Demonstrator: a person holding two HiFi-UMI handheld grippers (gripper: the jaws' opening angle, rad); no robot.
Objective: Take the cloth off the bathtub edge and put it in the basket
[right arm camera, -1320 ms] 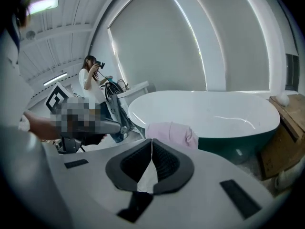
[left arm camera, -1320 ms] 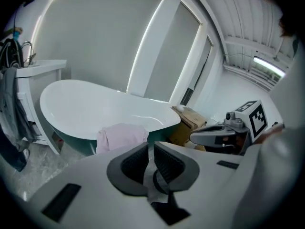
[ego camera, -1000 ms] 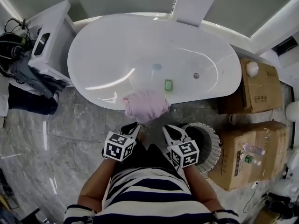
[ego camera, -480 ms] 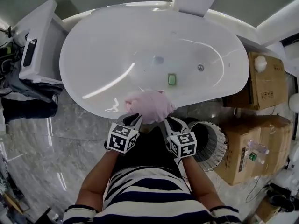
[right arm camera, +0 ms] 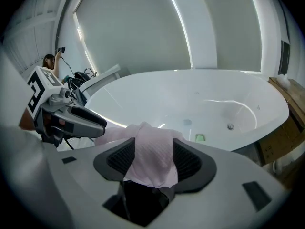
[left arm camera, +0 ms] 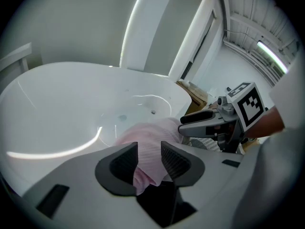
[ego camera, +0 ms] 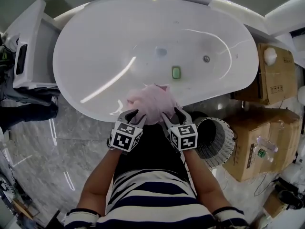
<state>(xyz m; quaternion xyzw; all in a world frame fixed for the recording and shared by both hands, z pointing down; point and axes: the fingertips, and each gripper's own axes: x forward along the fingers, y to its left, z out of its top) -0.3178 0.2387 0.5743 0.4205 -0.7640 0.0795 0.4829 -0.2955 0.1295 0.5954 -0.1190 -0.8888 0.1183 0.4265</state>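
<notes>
- Cloth (ego camera: 150, 101): pink, bunched, draped over the near rim of the bathtub (ego camera: 95, 56), about mid-length. Not in the basket yet.
- Left gripper (left arm camera: 148, 149): jaws have just been opening and now stand at a narrow gap. The left part of the cloth sits between the pads; no squeeze visible.
- Right gripper (right arm camera: 153, 149): jaws have just been opening and stand wider. A cloth fold fills the gap; not clamped.
- Both grippers are side by side at the near rim, angled down, one on each side of the cloth.
- Basket (ego camera: 224, 137): white mesh, on the floor just right of the right gripper, near side of the tub.
- Small green item (ego camera: 176, 72) lies inside the tub, beyond the cloth.
</notes>
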